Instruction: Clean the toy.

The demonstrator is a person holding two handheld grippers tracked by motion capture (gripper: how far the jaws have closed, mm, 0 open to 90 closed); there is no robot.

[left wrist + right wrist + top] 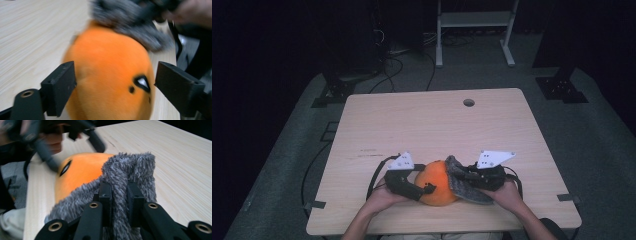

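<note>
Sitting near the front edge of the wooden table (422, 120), between the two hands, is an orange plush toy (437, 182) with a small dark eye marking on its side. A grey furry piece (464, 185) lies against the toy's right side and reaches over its top; whether it is a cover, a hood or a part sewn to the toy, I cannot tell.

The right gripper (119, 195) has its jaws pressed together on a fold of this grey fur, so the fabric is pinched firmly between the two black pads. In the high view this gripper (462, 176) lies just at the right of the toy, with the person's right hand (509, 195) behind it.

The left gripper (115, 85) is different: its jaws stand apart on both sides of the orange body, and a little space is visible between each pad and the plush. So the toy is between them but not squeezed. In the high view the left gripper (419, 187) is at the toy's left front side.

My judgement is that the step in hand is working the grey piece on or off the toy, with the right side doing the pulling. For the next move, the left jaws probably need to close on the orange body to keep it steady. Without that support, a pull on the fur could simply drag or roll the soft toy over the table.
</note>
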